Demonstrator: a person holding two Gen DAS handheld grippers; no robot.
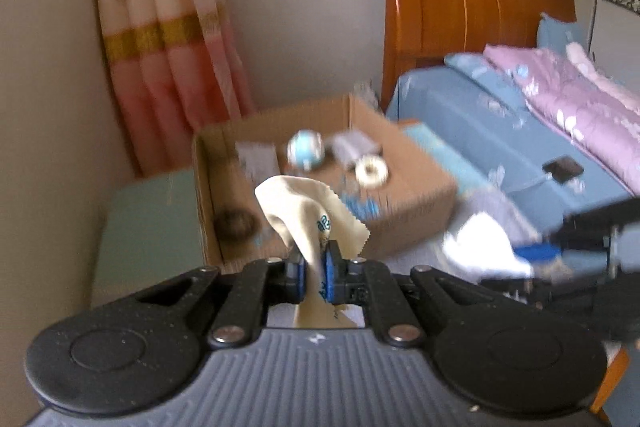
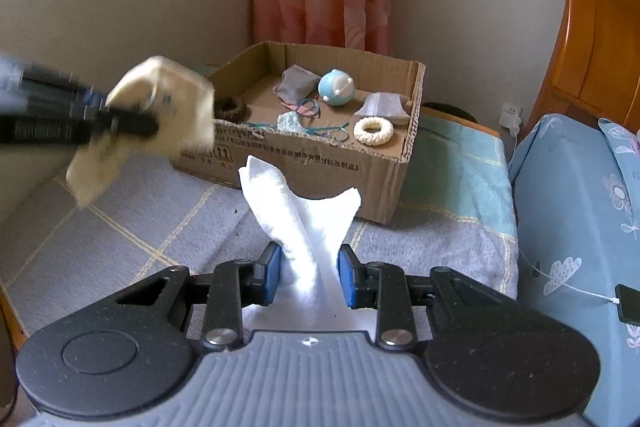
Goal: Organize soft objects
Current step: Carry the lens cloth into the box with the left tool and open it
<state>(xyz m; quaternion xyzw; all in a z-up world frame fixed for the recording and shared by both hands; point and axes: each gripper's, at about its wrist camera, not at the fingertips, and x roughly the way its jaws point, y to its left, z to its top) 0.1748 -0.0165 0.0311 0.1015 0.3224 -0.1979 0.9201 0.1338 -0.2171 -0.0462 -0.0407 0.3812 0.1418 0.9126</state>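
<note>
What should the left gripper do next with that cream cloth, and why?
Probably carry it forward over the box and let go. The left gripper is shut on the cream cloth, lifted off the bed, short of the box's near wall. The box is open-topped and already holds soft items. The right gripper holds a white cloth, so it is busy.

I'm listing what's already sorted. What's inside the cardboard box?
In the cardboard box: blue-white ball, cream ring, brown ring, grey cloths, cords. The cream cloth hides its near-left corner.
</note>
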